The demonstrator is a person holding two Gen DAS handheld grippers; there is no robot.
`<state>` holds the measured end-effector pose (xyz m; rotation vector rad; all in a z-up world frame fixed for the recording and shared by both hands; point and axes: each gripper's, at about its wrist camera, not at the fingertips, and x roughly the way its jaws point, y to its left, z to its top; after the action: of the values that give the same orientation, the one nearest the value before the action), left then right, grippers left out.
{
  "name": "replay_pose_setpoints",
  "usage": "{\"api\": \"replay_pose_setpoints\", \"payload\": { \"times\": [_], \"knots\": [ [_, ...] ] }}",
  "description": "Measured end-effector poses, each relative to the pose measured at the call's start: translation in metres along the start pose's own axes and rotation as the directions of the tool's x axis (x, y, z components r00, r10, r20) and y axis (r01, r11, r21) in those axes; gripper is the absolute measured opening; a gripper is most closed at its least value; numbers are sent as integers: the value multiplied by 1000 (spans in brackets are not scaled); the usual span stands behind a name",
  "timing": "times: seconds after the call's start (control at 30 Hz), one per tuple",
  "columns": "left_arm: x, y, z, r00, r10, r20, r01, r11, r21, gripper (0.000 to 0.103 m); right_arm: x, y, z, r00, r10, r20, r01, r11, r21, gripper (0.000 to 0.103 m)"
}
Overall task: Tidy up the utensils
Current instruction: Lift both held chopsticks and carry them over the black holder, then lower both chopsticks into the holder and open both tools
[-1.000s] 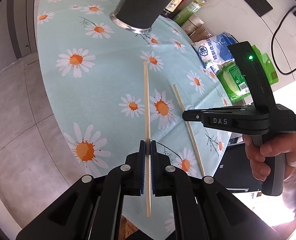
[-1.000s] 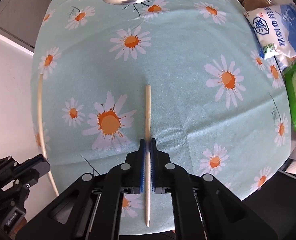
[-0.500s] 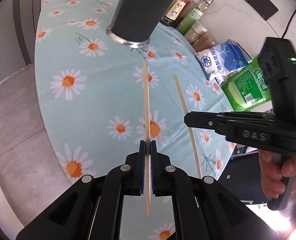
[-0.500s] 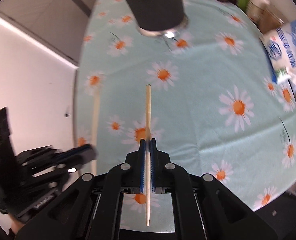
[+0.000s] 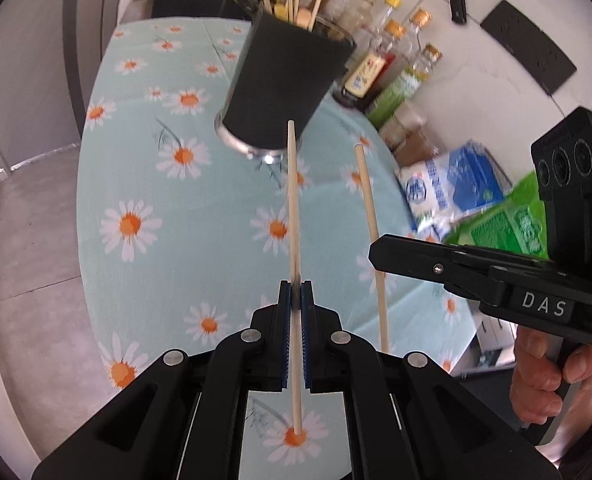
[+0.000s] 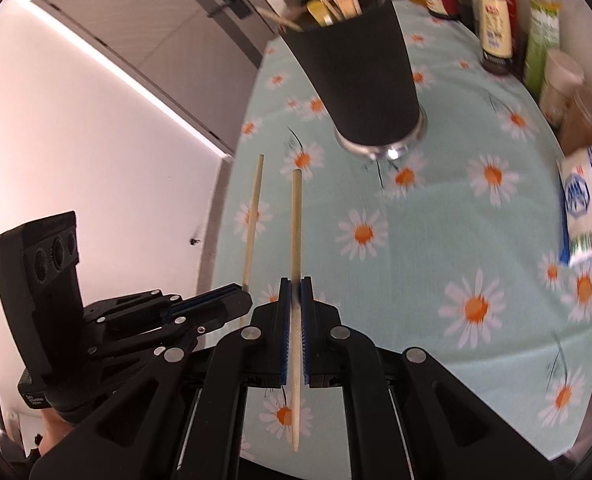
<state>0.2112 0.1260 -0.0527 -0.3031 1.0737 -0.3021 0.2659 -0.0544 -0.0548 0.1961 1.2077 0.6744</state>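
Note:
Each gripper holds one wooden chopstick above the daisy tablecloth. My left gripper point(image 5: 295, 289) is shut on a chopstick point(image 5: 293, 200) whose tip points at the black utensil cup point(image 5: 284, 84). The right gripper point(image 5: 380, 252) shows at the right with its own chopstick point(image 5: 370, 216). In the right wrist view my right gripper point(image 6: 295, 285) is shut on its chopstick point(image 6: 296, 224). The left gripper point(image 6: 232, 304) and its chopstick point(image 6: 253, 216) lie just to the left. The black cup point(image 6: 360, 76) stands ahead, several wooden utensils sticking out of its top.
Sauce and oil bottles point(image 5: 380, 64) line the wall behind the cup. A blue-white bag point(image 5: 452, 188) and a green packet point(image 5: 508, 228) lie at the table's right edge. The table edge point(image 6: 224, 184) drops to the floor at left. A hand point(image 5: 556, 376) grips the right handle.
Both grippers have risen and tilted up with their chopsticks. The cup's open top and the bottles now show. The two chopsticks have come closer together, side by side.

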Motion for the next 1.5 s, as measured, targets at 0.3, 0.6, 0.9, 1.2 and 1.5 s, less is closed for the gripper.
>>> {"api": "replay_pose_setpoints", "payload": {
  "times": [0.3,0.6,0.9,1.2,1.5],
  "knots": [
    [-11,-25,26,989,21,143,-15,999,-38,4,-27,-14,35,991,79,105,-69,993,-96,6],
    [-18,-44,57,962,29,270,-22,999,-29,4,-55,-28,74,963,146,227,-110,980,-163,6],
    [-26,-48,91,934,51,353,-46,999,-23,4,-63,-35,112,939,174,298,-121,975,-187,6],
    [-38,-51,129,891,33,452,-46,999,19,4,-65,-37,148,908,196,371,-136,974,-182,6],
    [-43,-49,161,837,26,546,-47,999,25,4,-78,-33,176,860,198,470,-117,974,-196,6]
  ]
}}
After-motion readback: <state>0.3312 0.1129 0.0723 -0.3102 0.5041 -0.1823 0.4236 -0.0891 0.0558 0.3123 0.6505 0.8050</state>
